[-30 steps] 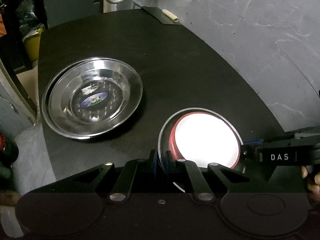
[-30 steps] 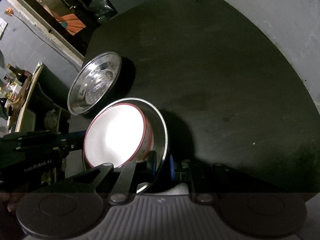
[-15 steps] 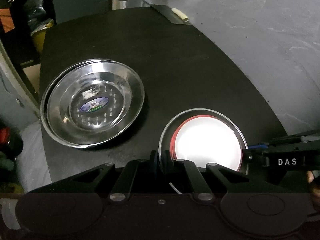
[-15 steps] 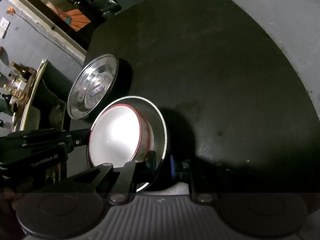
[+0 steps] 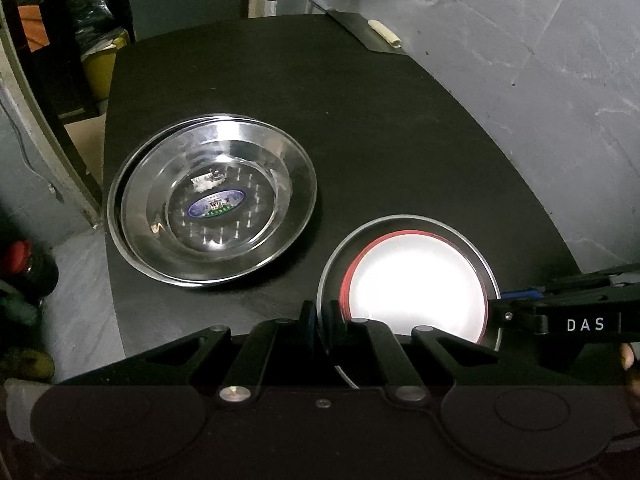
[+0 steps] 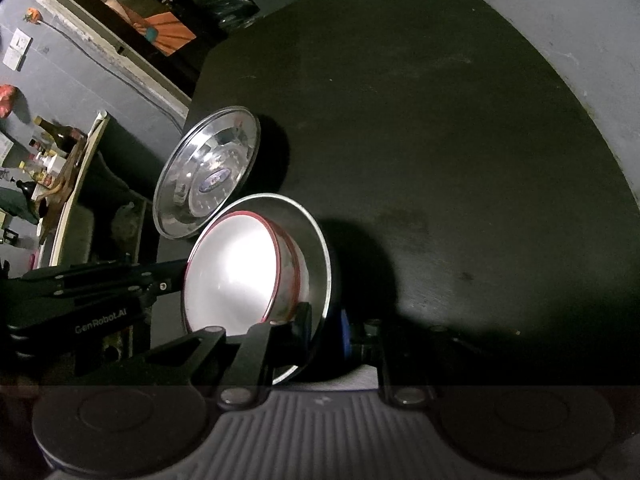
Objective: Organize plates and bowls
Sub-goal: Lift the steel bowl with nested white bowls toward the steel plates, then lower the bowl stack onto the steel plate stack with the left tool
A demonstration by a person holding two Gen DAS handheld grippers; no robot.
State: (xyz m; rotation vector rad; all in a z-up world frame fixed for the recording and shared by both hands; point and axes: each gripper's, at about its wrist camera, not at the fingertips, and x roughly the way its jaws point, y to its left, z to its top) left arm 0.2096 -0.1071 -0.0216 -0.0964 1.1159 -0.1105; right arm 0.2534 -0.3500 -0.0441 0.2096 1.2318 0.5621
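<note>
On table [image 5: 400, 128]: two steel plates [image 5: 212, 204], one bowl [image 5: 416, 288].

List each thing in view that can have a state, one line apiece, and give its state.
Steel plates: stacked, slightly offset, resting on the table.
Steel bowl: held by its rim on two sides.
White bowl: nested in the steel bowl.
Left gripper: shut on the steel bowl's rim.
Right gripper: shut on the steel bowl's rim.
</note>
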